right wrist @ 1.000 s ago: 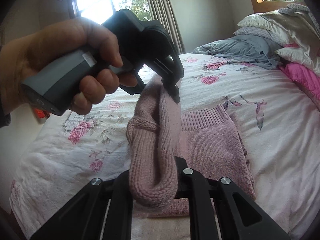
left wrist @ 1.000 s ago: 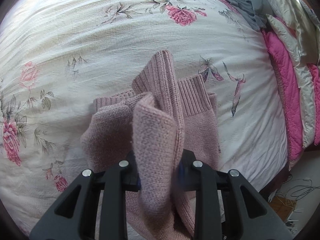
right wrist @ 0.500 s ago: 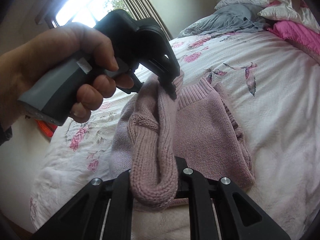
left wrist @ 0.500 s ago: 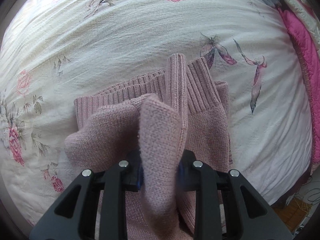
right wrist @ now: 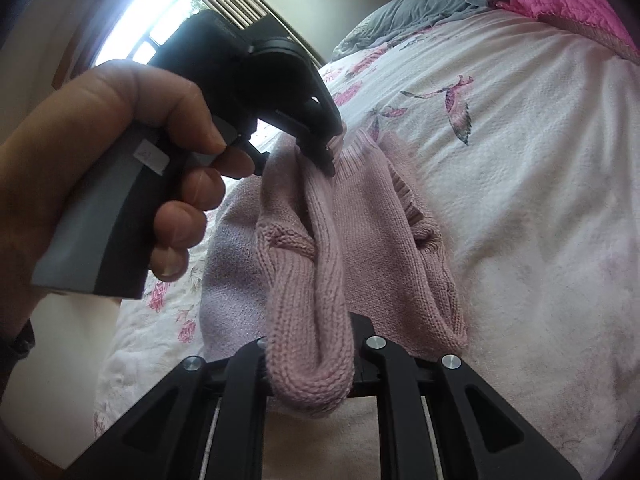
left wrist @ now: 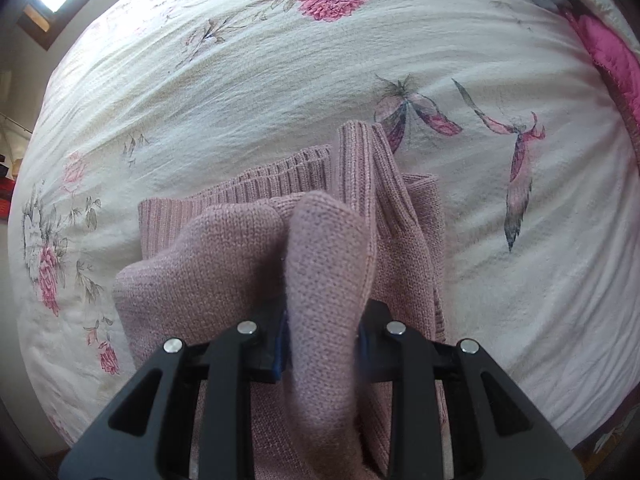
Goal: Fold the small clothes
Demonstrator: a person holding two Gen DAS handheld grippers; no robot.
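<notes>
Both grippers are clamped on the pink knit sweater (right wrist: 372, 216) right now, lifting one edge of it off the floral bedspread (left wrist: 248, 92). The left gripper (left wrist: 322, 336) has a thick bunch of knit pinched between its jaws, the fabric bulging up over the fingers; from the other side you see it (right wrist: 320, 148) biting the top of that same raised fold, with a hand (right wrist: 100, 184) wrapped round its grey handle. The right gripper (right wrist: 310, 354) grips a rolled, ribbed hem that loops down over its front. The rest of the sweater lies flat on the bed beneath the raised fold, ribbed edge facing the far side. Up by the head of the bed there's a bright pink quilt (right wrist: 568, 4) and a crumpled grey blanket (right wrist: 412, 12), well apart from the sweater
</notes>
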